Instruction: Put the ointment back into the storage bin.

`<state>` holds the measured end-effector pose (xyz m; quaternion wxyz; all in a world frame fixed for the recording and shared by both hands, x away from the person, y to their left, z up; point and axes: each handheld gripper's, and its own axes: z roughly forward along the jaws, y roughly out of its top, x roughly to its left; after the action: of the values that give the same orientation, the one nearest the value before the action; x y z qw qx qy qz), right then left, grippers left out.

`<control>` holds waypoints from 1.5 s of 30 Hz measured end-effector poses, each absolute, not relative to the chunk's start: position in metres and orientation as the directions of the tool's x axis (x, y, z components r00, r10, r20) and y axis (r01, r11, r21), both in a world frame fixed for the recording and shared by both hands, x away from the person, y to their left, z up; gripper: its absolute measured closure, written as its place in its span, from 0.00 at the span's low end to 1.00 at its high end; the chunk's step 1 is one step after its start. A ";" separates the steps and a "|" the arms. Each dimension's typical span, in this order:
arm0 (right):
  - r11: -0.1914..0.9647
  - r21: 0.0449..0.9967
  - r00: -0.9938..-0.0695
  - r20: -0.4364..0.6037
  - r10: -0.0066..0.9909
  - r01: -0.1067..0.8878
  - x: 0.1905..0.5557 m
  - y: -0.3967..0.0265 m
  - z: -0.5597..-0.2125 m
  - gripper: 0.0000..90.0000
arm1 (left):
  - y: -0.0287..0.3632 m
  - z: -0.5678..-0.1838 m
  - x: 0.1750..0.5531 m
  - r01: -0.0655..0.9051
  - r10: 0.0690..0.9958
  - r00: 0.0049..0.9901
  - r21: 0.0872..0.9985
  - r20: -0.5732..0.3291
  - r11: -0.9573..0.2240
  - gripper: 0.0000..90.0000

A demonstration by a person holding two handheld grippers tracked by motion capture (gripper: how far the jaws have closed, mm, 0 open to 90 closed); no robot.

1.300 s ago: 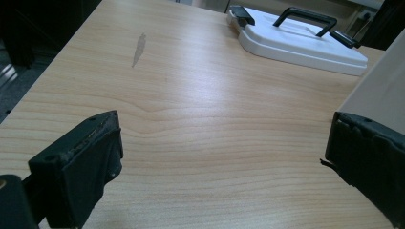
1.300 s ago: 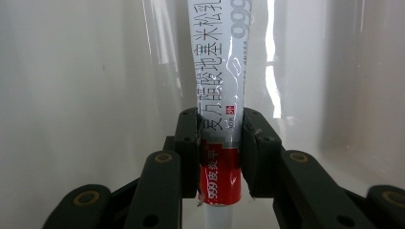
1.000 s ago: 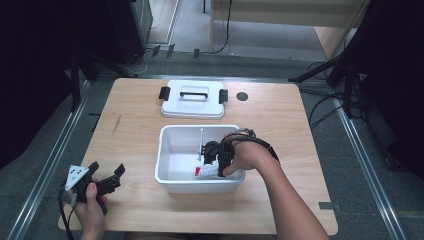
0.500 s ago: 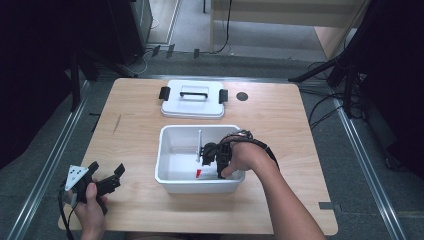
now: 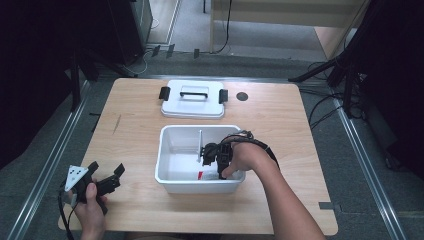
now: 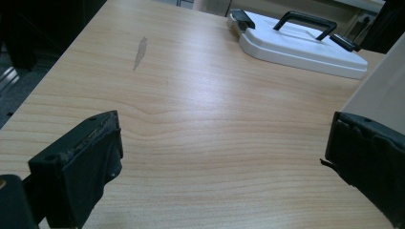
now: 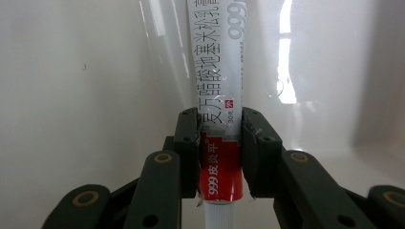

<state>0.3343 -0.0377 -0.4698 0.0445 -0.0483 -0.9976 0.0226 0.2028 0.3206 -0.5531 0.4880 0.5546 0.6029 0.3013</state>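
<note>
Right tool [image 7: 220,152] inside white bin [image 5: 165,172] at desk [image 5: 280,120] centre, clenched on ointment tube [image 7: 217,95] (red-and-white). Lid [image 5: 192,100] off, at 12 o'clock. Left tool [image 5: 102,176] released, at 8 o'clock.

I see a white lid [image 5: 192,99] with black handle and clips lying flat on the wooden table [image 5: 280,120], beyond the bin, near a dark round spot [image 5: 242,96].

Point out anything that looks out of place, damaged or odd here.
Little stands out. The table has a grey scuff near its left edge. The lid lies off the bin, behind it. The right gripper grips a tube squarely inside the bin; nothing is spilled.
</note>
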 end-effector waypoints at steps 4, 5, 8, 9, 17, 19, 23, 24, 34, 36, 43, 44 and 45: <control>0.994 -0.050 -0.991 0.087 0.098 0.094 0.335 -0.038 -0.470 0.79 | 0.321 -0.553 0.203 0.375 0.963 0.091 0.904 -0.255 0.204 0.00; 0.994 -0.050 -0.991 0.087 0.098 0.094 0.335 -0.038 -0.470 0.79 | 0.321 -0.553 0.203 0.375 0.963 0.091 0.904 -0.255 0.204 0.00; 0.994 -0.049 -0.991 0.088 0.099 0.095 0.335 -0.038 -0.470 0.79 | 0.321 -0.553 0.203 0.376 0.963 0.091 0.904 -0.255 0.204 0.00; 0.994 -0.049 -0.991 0.088 0.099 0.095 0.335 -0.038 -0.470 0.79 | 0.321 -0.553 0.203 0.376 0.963 0.091 0.904 -0.255 0.204 0.00; 0.992 -0.053 -0.989 0.090 0.118 0.113 0.336 -0.038 -0.470 0.82 | 0.321 -0.553 0.203 0.376 0.962 0.092 0.904 -0.256 0.205 0.00; 0.991 -0.049 -0.988 0.086 0.125 0.122 0.336 -0.039 -0.469 0.84 | 0.321 -0.553 0.203 0.376 0.962 0.092 0.904 -0.255 0.204 0.00; 0.991 -0.034 -0.987 0.092 0.131 0.129 0.336 -0.040 -0.469 0.86 | 0.321 -0.553 0.203 0.376 0.963 0.092 0.904 -0.255 0.204 0.00; 0.991 -0.025 -0.987 0.091 0.130 0.128 0.336 -0.040 -0.468 0.87 | 0.321 -0.553 0.203 0.377 0.962 0.091 0.903 -0.257 0.205 0.00; 0.985 0.068 -0.985 0.073 0.156 0.161 0.335 -0.052 -0.440 0.90 | 0.321 -0.553 0.203 0.376 0.963 0.090 0.904 -0.256 0.205 0.00; 0.983 0.075 -0.985 0.067 0.161 0.166 0.335 -0.053 -0.435 0.90 | 0.320 -0.553 0.203 0.376 0.963 0.090 0.904 -0.255 0.204 0.00; 0.971 0.155 -0.983 0.043 0.177 0.182 0.331 -0.066 -0.403 0.91 | 0.320 -0.553 0.203 0.374 0.963 0.091 0.905 -0.252 0.201 0.00; 0.966 0.180 -0.983 0.033 0.182 0.185 0.330 -0.071 -0.395 0.91 | 0.320 -0.553 0.203 0.372 0.963 0.091 0.906 -0.254 0.204 0.00; 0.966 0.180 -0.983 0.033 0.182 0.185 0.330 -0.071 -0.395 0.91 | 0.320 -0.553 0.203 0.372 0.963 0.091 0.906 -0.254 0.204 0.00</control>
<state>0.3303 -0.0706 -0.3947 0.0079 -0.0924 -0.9915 -0.0913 0.2032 0.3199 -0.5531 0.4884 0.5538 0.6026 0.3026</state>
